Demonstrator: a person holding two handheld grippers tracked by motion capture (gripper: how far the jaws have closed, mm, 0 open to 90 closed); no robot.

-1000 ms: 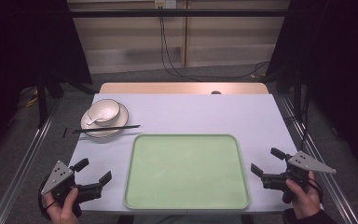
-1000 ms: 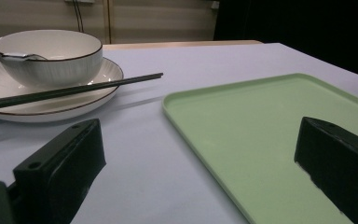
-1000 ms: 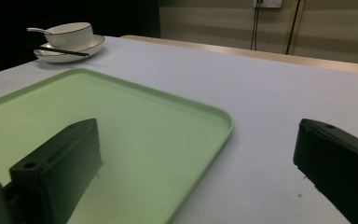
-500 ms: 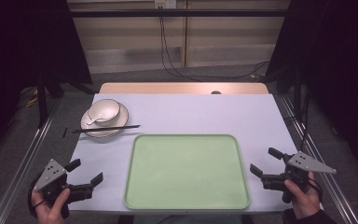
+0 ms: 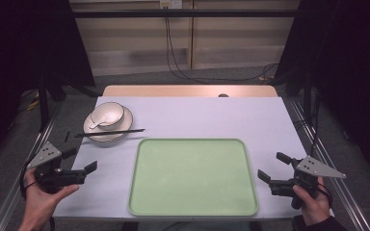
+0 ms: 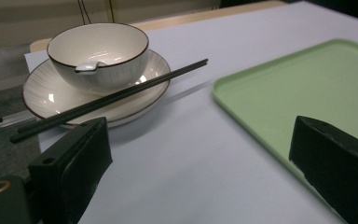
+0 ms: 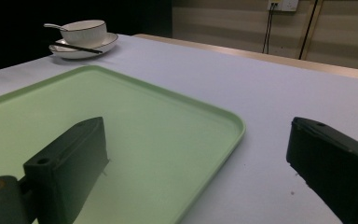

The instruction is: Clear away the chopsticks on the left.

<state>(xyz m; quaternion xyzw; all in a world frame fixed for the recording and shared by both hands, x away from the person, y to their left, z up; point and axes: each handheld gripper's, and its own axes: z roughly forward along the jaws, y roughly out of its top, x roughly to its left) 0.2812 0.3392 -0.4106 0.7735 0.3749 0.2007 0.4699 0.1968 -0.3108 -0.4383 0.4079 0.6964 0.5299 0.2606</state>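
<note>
So the left hand-held gripper (image 5: 79, 161) is sliding back toward the tabletop's (image 5: 197, 113) near-left corner, jaws wide and empty, now aiming at the dishes near the left edge. The right hand-held gripper (image 5: 272, 167) is idling wide open too. Count: one bowl (image 5: 108, 114), one plate (image 5: 107, 132), one spoon (image 5: 96, 124), two chopsticks (image 5: 110, 132), one tray (image 5: 192, 175).

Dim room, black surroundings, soft overhead light on the pale table (image 5: 212, 115), faint shadows, near claw jaws blurred, slight grain.
</note>
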